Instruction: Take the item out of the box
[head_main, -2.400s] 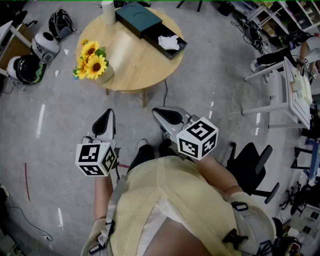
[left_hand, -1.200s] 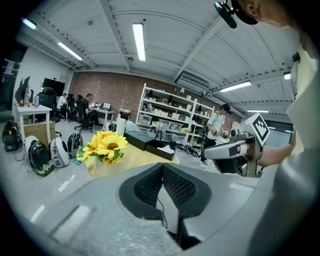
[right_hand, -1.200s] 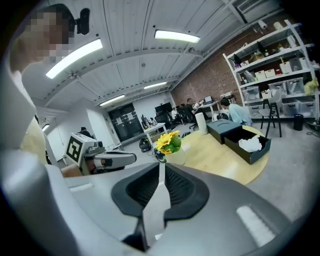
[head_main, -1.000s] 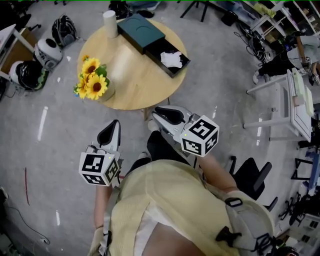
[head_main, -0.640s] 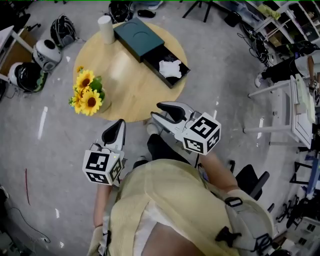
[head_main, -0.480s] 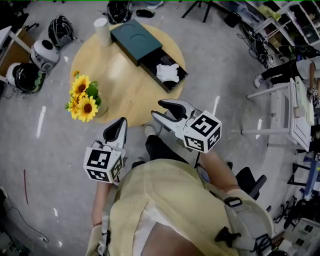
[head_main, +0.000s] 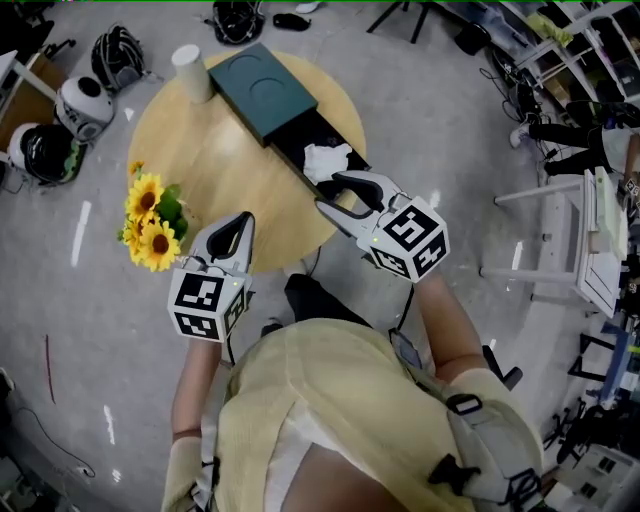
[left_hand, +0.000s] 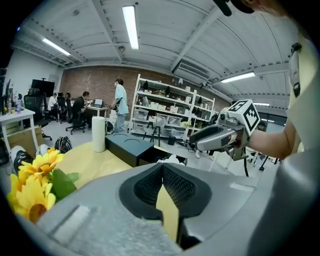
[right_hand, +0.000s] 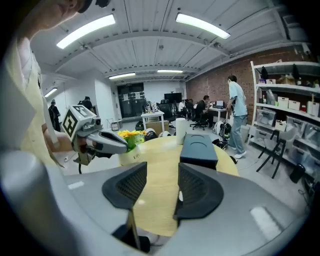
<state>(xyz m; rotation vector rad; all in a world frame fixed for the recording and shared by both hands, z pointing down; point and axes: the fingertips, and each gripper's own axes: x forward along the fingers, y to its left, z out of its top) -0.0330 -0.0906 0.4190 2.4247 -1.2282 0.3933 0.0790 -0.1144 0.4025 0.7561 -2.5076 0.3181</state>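
- White item (head_main: 325, 160) – a crumpled, soft-looking scrap – lies inside the open drawer (head_main: 300, 150) of the dark box (head_main: 262, 88), at the end of the box nearest the person
- The box sits on a round wooden surface (head_main: 215, 150), and its drawer end lies close to the rim
- The right gripper (head_main: 328, 190) hovers just short of the box's drawer end, not yet over the item. Its jaws have just been opening and stand fairly wide, with nothing between them
- The left gripper (head_main: 243, 218) is well away from the box, nearer the sunflowers (head_main: 150, 225). Its jaws are closed together on nothing
- Risk: nothing steadies the box, so a jaw that catches the drawer wall on the way in could likely shove the box or push the drawer shut
- Risk: the item looks limp and bunched, so a pinch on one loose fold may slip, or drop it back as it lifts
- Risk: a steep descent could jam the jaw tips against the drawer floor – a shallow reach over the near wall seems safer
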